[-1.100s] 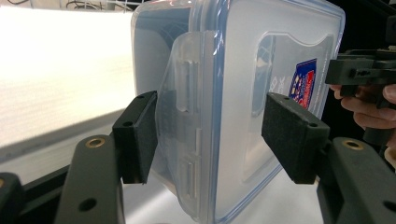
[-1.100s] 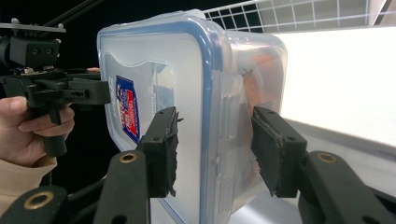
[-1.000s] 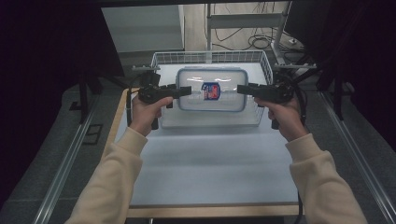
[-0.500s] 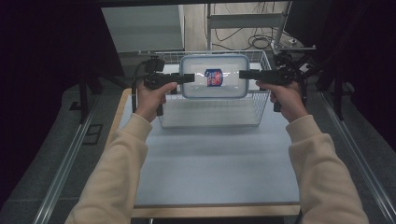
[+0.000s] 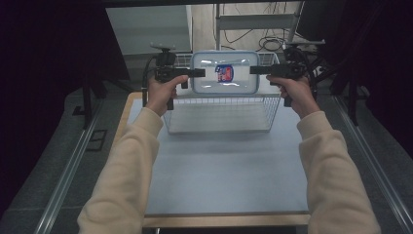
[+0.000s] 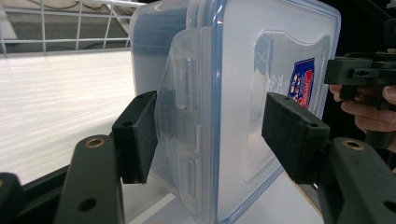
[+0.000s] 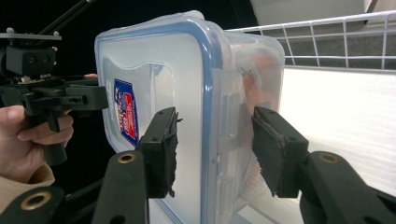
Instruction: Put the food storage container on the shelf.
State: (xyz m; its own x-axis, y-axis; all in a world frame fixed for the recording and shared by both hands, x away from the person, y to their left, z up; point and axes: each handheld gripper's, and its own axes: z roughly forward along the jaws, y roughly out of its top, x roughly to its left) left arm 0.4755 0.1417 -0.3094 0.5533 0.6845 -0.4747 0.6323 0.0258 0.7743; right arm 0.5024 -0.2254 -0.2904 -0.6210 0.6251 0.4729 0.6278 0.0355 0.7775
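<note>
box: clear plastic box (image 5: 224, 73) with blue-rimmed clip lid, held in the air over the wire basket (image 5: 221, 114) on the tabletop (image 5: 224, 165)
left tongs (image 5: 198, 73): pinching left end latch
right tongs (image 5: 253, 69): pinching right end latch
handling: looks light, stiff, slick plastic; likely empty
grip: the end latches; keep both sides level

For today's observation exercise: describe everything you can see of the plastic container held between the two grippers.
The plastic container is a clear, rounded-rectangular box with a blue-rimmed lid, side latch flaps and a red-and-blue sticker. It hangs level above the wire basket, lid up, apparently empty. The left gripper and right gripper each straddle one short end.
</note>
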